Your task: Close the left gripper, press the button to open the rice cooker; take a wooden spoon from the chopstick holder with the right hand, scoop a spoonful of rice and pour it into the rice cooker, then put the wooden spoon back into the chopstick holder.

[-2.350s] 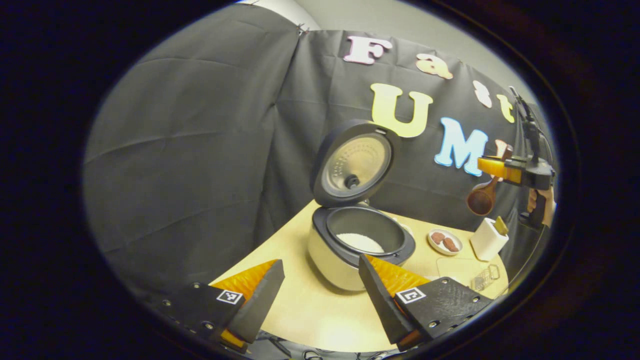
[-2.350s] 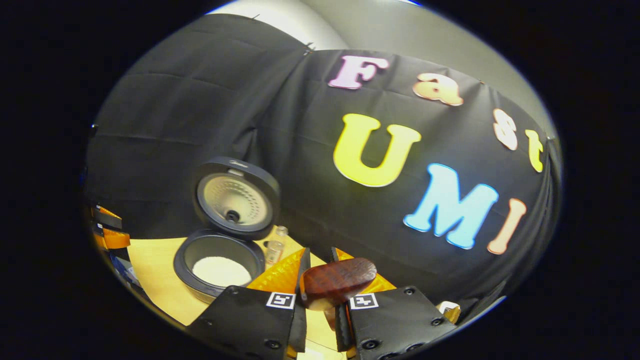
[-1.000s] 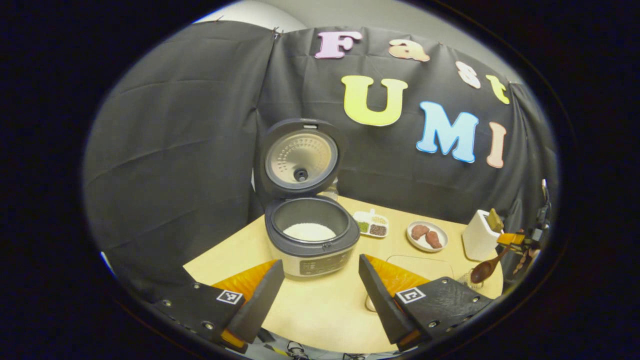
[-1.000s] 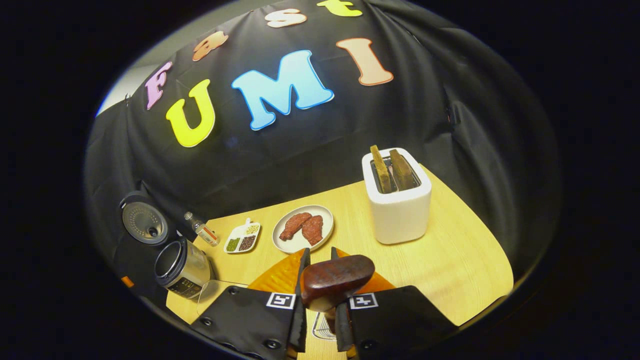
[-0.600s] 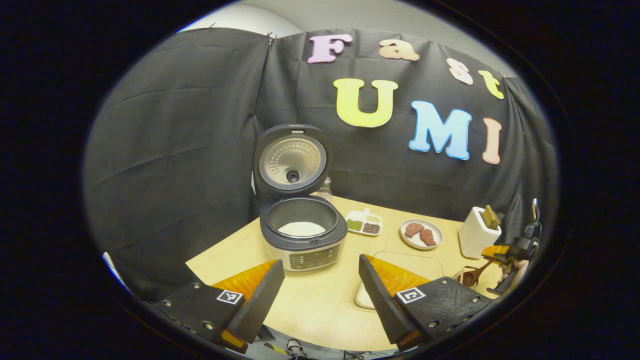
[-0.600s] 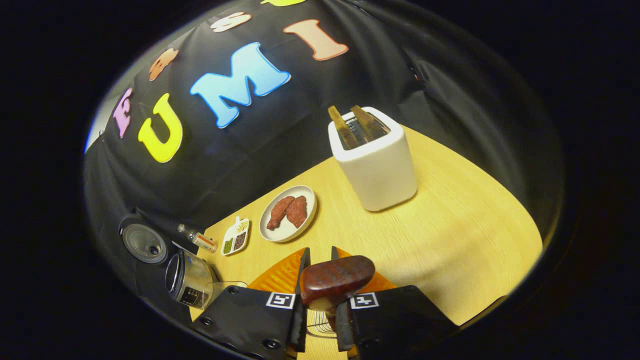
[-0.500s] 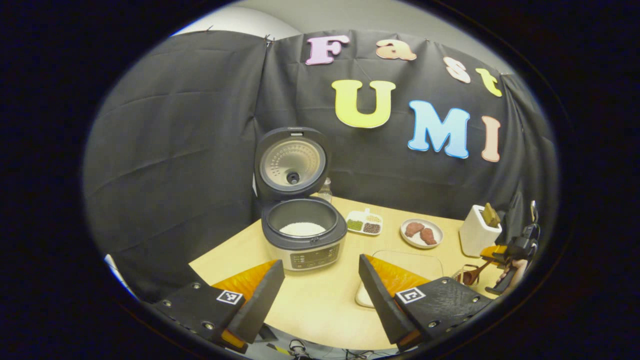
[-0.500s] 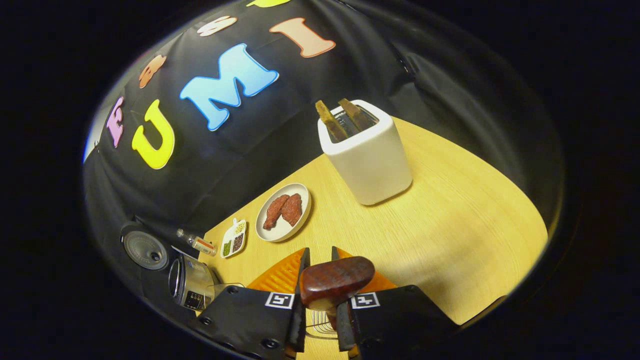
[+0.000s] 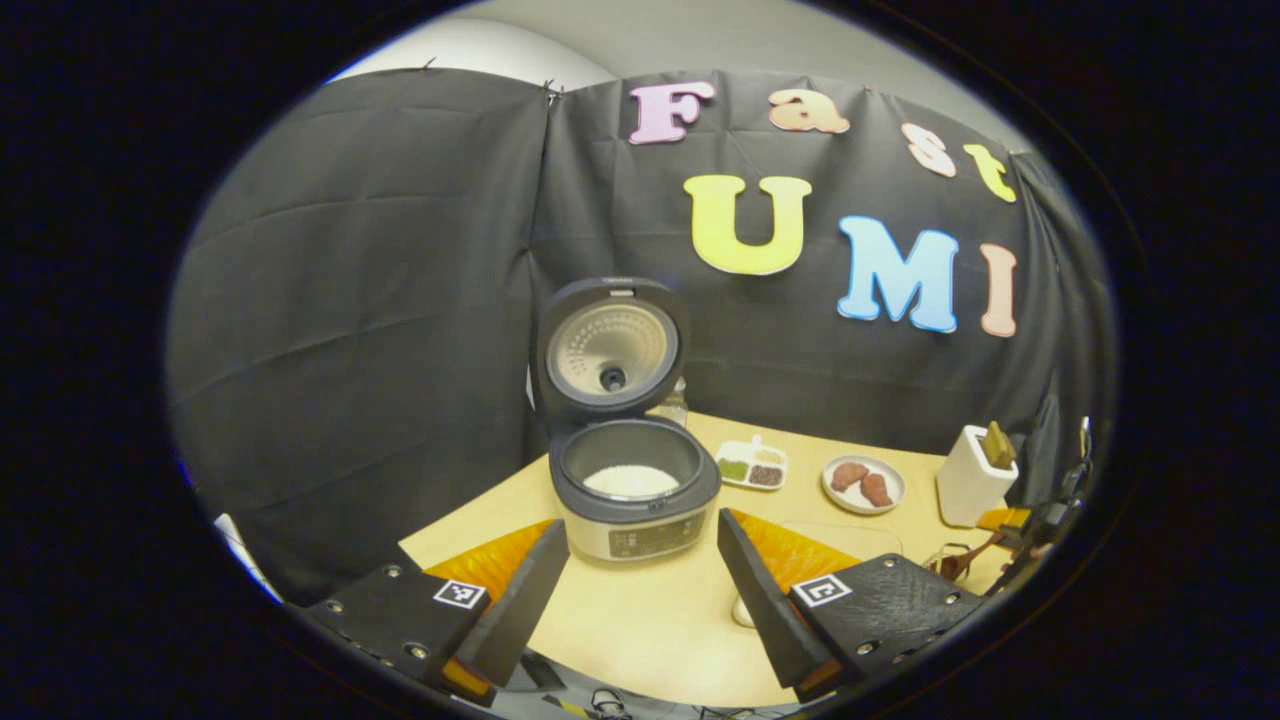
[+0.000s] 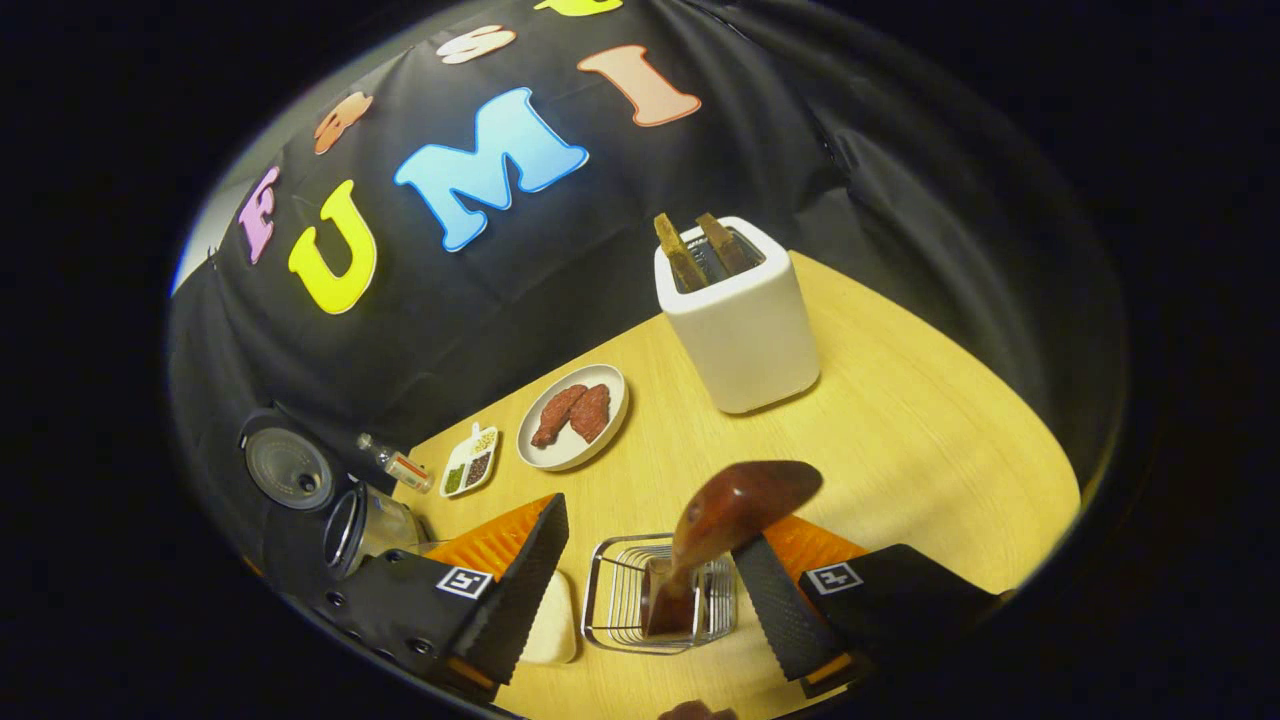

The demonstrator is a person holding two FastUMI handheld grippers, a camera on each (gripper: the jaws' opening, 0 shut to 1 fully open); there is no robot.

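Your right gripper [image 10: 645,590] has its jaws spread wide, the wooden spoon [image 10: 715,525] standing free in the wire chopstick holder [image 10: 610,600] between them. Your left gripper [image 9: 640,585] hangs released too, above the bench [image 9: 640,630]. Beyond it, the rice cooker [image 9: 635,485] sits open, rice inside.

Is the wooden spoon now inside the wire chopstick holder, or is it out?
Inside. The wooden spoon stands bowl-down in the chopstick holder, leaning, and the right gripper is open around it.
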